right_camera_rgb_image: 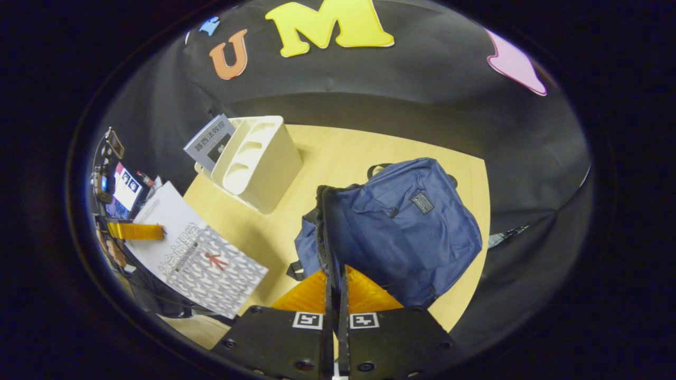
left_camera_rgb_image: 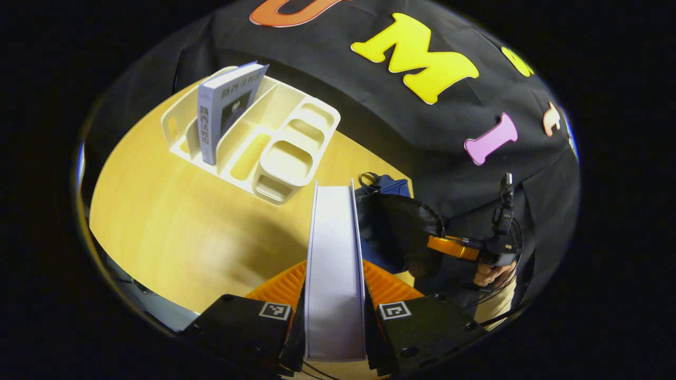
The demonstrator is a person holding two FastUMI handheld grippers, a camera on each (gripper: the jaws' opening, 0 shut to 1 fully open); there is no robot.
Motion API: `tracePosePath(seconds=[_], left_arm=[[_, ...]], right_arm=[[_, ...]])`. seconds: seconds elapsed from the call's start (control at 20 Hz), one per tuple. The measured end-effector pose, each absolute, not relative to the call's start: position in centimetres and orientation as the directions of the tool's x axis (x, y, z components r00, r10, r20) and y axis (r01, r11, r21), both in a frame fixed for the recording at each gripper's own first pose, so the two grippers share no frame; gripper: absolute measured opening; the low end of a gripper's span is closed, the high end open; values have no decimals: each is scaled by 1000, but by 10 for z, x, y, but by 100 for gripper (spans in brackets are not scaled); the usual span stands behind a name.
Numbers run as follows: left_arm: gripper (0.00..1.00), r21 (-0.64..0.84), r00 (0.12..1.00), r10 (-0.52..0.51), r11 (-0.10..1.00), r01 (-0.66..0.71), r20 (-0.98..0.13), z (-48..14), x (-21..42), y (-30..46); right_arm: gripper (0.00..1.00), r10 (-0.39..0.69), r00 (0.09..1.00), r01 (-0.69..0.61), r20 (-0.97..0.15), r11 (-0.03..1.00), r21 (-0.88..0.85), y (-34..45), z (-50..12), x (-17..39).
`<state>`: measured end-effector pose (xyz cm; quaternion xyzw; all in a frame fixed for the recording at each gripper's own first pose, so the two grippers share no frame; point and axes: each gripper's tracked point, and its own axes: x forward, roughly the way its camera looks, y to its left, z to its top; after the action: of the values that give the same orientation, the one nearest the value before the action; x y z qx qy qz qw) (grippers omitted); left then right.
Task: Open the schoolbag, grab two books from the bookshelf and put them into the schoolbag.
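My left gripper [left_camera_rgb_image: 335, 270] is shut on a white book [left_camera_rgb_image: 334, 237], held edge-on above the table. In the right gripper view that book [right_camera_rgb_image: 206, 258] shows a patterned grey cover, with the left gripper [right_camera_rgb_image: 134, 231] clamped on it at the far left. The blue schoolbag [right_camera_rgb_image: 406, 221] lies on the table, and my right gripper [right_camera_rgb_image: 338, 277] is shut on the black rim of its opening, holding it up. The left gripper view shows the bag [left_camera_rgb_image: 391, 221] dark and gaping beside the book, with the right gripper [left_camera_rgb_image: 459, 247] on it. A white bookshelf [left_camera_rgb_image: 274, 142] holds one grey book [left_camera_rgb_image: 222, 111].
The yellow wooden table [left_camera_rgb_image: 174, 227] has open room left of the bag. The bookshelf [right_camera_rgb_image: 264, 158] and its book [right_camera_rgb_image: 211, 140] stand at the table's far side. A hand [left_camera_rgb_image: 491, 273] grips the right gripper's handle. Black cloth walls the booth.
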<state>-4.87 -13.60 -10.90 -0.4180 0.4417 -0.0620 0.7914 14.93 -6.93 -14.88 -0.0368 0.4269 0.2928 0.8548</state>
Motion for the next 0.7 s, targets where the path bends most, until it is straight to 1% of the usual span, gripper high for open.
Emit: tracePosePath(seconds=[0.1,0.15,0.2,0.25,0.3,0.35,0.4,0.45,0.55,0.7], left_arm=[[46,-763,621,-501,589,-266,-603,-117,-40,-155],[46,-781,636,-510,570,-255,-579,-119,-34,-163],[46,-801,653,-521,550,-236,-550,-119,-29,-172],[46,-822,673,-529,526,-219,-517,-118,-23,-181],[46,-843,699,-528,497,-206,-483,-117,-16,-187],[46,-863,723,-524,464,-202,-451,-118,-11,-192],[46,-883,751,-512,425,-199,-416,-120,-5,-197],[47,-913,787,-495,353,-203,-367,-122,6,-201],[46,-947,827,-476,250,-200,-300,-124,13,-210],[46,-972,890,-403,177,-153,-213,-130,27,-218]], right_arm=[[4,473,461,-539,-751,822,186,-69,-149,150],[7,473,459,-547,-752,818,181,-68,-149,150],[4,475,457,-555,-751,813,177,-68,-149,151],[7,477,455,-561,-752,810,174,-67,-149,152],[7,477,457,-565,-751,808,170,-68,-149,154],[4,478,479,-560,-736,812,163,-70,-143,157],[4,489,504,-565,-712,810,156,-69,-137,161],[4,494,529,-581,-690,804,130,-69,-128,164],[4,484,533,-597,-694,796,97,-75,-129,159],[4,433,576,-577,-693,817,31,-86,-129,168]])
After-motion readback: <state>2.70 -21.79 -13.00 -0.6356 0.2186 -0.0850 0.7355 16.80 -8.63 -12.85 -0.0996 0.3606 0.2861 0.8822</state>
